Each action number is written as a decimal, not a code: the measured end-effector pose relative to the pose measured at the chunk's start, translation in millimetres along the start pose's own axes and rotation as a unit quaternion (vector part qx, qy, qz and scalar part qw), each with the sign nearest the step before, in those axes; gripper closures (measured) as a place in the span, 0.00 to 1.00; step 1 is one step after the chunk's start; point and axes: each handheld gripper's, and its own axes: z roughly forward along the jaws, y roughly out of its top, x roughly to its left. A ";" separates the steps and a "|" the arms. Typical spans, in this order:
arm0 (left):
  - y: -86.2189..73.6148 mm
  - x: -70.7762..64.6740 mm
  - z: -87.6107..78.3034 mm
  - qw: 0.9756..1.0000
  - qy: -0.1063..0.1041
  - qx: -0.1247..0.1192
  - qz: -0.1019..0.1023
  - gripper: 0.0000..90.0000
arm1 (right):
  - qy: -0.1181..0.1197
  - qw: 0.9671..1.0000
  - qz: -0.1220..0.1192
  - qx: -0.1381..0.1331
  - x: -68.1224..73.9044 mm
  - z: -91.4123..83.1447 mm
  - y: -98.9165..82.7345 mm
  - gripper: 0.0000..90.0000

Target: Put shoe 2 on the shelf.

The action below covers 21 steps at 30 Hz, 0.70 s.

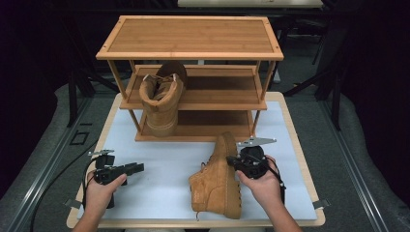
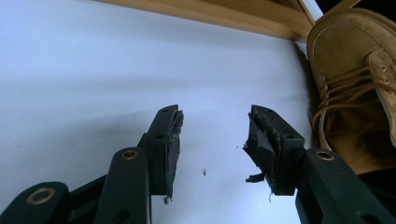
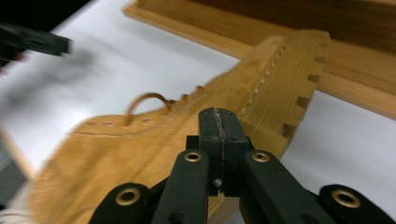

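A tan lace-up boot (image 1: 217, 186) lies on its side on the white mat, sole toward the right and toe toward the rack. My right gripper (image 1: 231, 161) is by its sole near the toe. In the right gripper view the right gripper (image 3: 219, 116) has its pads pressed together with nothing between them, and the boot (image 3: 140, 140) lies just behind. My left gripper (image 1: 139, 167) hovers low over the mat at the left. The left gripper (image 2: 215, 114) is open and empty, with the boot (image 2: 355, 93) off to its right. A second tan boot (image 1: 162, 99) stands at the left of the wooden shoe rack (image 1: 191, 38); I cannot tell which shelf bears it.
The three-shelf rack fills the back half of the white mat (image 1: 159, 188), which lies on a wooden board (image 1: 309, 183). Bare mat stretches between the two grippers. The left gripper (image 3: 32, 42) appears blurred at the top left of the right gripper view. Dark floor surrounds the table.
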 end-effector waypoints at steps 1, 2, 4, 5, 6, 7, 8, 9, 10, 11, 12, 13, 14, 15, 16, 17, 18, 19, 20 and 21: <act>-0.2 0.3 0.1 1.000 -0.001 0.001 0.001 0.59 | -0.004 1.000 0.004 -0.004 -1.1 0.4 -1.4 1.00; -0.6 0.7 0.4 1.000 0.000 0.002 0.000 0.59 | 0.000 1.000 0.010 -0.006 -3.0 -0.5 -2.1 1.00; -1.1 1.5 0.7 1.000 0.000 0.002 0.000 0.59 | 0.013 1.000 0.021 -0.012 -8.5 -3.0 -4.7 1.00; -1.1 1.9 0.5 1.000 0.000 0.002 -0.001 0.60 | 0.010 1.000 0.020 -0.012 -11.8 -5.5 -6.8 1.00; -1.4 2.1 0.3 1.000 -0.001 0.000 -0.003 0.60 | 0.006 1.000 0.021 -0.012 -13.6 -7.3 -8.3 1.00; -1.6 2.4 -0.1 1.000 -0.002 0.000 -0.003 0.60 | 0.001 1.000 0.025 -0.013 -16.2 -10.0 -10.4 1.00; -1.8 2.4 -0.2 1.000 -0.002 0.001 -0.006 0.60 | 0.004 0.999 0.029 -0.016 -19.6 -12.4 -12.7 1.00; -1.7 2.8 -0.1 1.000 -0.002 0.002 -0.006 0.60 | 0.004 0.999 0.036 -0.021 -22.4 -14.0 -14.9 1.00; -1.8 2.9 -0.1 1.000 -0.002 0.001 -0.006 0.60 | 0.004 0.999 0.039 -0.022 -25.6 -16.0 -16.8 1.00; -1.8 2.8 0.0 1.000 -0.002 0.001 -0.006 0.60 | -0.001 0.999 0.043 -0.027 -27.2 -17.1 -18.5 1.00; -1.8 2.5 0.0 1.000 -0.001 0.002 -0.006 0.60 | 0.000 0.999 0.042 -0.025 -28.9 -19.1 -19.6 1.00; -1.8 2.1 0.0 1.000 -0.001 0.001 -0.005 0.60 | -0.012 0.999 0.041 -0.027 -29.7 -20.2 -21.0 1.00; -1.8 1.9 -0.1 1.000 -0.002 0.001 -0.004 0.60 | -0.018 0.999 0.041 -0.025 -31.0 -22.1 -22.4 1.00; -1.9 1.7 -0.1 1.000 -0.002 0.001 -0.004 0.60 | -0.027 0.998 0.045 -0.024 -33.1 -23.8 -23.9 1.00; -1.9 1.7 0.0 1.000 -0.002 0.002 -0.004 0.60 | -0.026 0.998 0.049 -0.026 -36.7 -25.2 -25.8 1.00; -1.9 2.0 0.2 1.000 -0.001 0.001 -0.005 0.60 | -0.026 0.998 0.058 -0.024 -40.4 -26.9 -27.6 1.00; -1.8 2.3 0.2 1.000 0.000 0.002 -0.006 0.60 | -0.026 0.997 0.067 -0.026 -44.6 -28.1 -29.9 1.00; -1.8 2.4 0.2 1.000 -0.001 0.002 -0.007 0.60 | -0.026 0.997 0.074 -0.022 -48.9 -29.9 -32.3 1.00; -1.6 2.7 0.2 1.000 0.000 0.002 -0.006 0.60 | -0.032 0.996 0.080 -0.022 -52.4 -30.8 -35.1 1.00; -1.6 2.7 0.2 1.000 0.000 0.001 -0.007 0.60 | -0.036 0.995 0.087 -0.021 -55.6 -31.7 -38.2 1.00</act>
